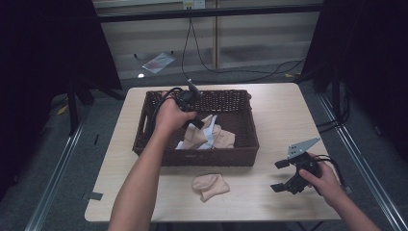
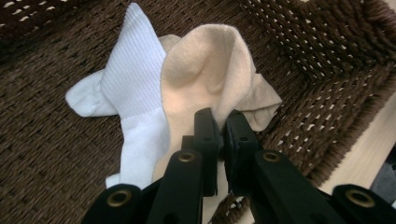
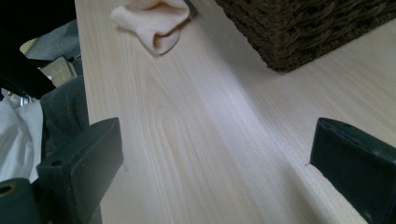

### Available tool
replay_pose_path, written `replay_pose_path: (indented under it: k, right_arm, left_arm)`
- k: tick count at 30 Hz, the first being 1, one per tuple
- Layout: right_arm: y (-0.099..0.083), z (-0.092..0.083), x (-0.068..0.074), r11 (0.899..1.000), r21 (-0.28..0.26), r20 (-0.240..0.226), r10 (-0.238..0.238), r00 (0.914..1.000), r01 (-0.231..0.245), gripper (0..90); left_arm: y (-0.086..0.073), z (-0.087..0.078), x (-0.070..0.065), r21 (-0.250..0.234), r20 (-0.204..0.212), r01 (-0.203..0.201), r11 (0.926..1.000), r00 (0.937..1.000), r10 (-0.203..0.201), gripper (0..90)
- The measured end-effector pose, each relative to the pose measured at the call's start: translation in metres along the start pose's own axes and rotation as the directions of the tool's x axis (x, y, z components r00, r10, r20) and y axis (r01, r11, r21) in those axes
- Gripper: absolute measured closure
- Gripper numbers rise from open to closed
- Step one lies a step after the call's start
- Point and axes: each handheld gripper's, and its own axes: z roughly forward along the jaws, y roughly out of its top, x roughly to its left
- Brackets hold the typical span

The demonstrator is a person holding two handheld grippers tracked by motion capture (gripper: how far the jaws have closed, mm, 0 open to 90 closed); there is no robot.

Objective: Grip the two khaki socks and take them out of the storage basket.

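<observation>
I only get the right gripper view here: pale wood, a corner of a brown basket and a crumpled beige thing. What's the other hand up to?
Observer: The left gripper is down inside the wicker basket, jaws pinched on a beige sock.
Operator: Just that one sock in there?
Observer: No, a white sock lies beside it, partly under it.
Operator: And my beige thing?
Observer: Another beige sock, lying on the table in front of the basket.
Operator: Is my gripper close to it?
Observer: No. The right gripper hovers open off to that sock's right, holding nothing.
</observation>
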Motion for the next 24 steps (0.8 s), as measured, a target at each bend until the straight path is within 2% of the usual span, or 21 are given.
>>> replay_pose_path:
  k: [5,11,16,22,24]
  right_arm:
    - [0.0,0.0,0.0,1.0,0.004,0.003,0.002,1.0,-0.002,1.8]
    - [0.0,0.0,0.0,1.0,0.004,0.003,0.003,1.0,-0.003,1.8]
    - [0.0,0.001,-0.001,1.0,0.0,0.0,0.001,1.0,-0.001,1.8]
    - [0.0,0.001,0.0,1.0,0.001,-0.004,0.007,1.0,-0.007,1.8]
    - [0.0,0.001,0.0,1.0,0.002,-0.003,0.006,1.0,-0.006,1.8]
  left_arm:
    - [0.001,-0.011,-0.003,-0.003,0.012,0.005,1.0,0.9999,-0.005,85.2]
    - [0.003,-0.022,-0.006,0.026,0.008,-0.001,0.9997,1.0,0.001,85.2]
    - [0.006,-0.034,-0.01,0.02,0.014,-0.001,0.9998,0.9999,0.001,85.1]
    - [0.008,-0.048,-0.016,0.014,0.018,-0.023,0.9996,0.9996,0.023,84.9]
    - [0.009,-0.053,-0.018,0.026,0.021,-0.03,0.9992,0.9993,0.029,84.9]
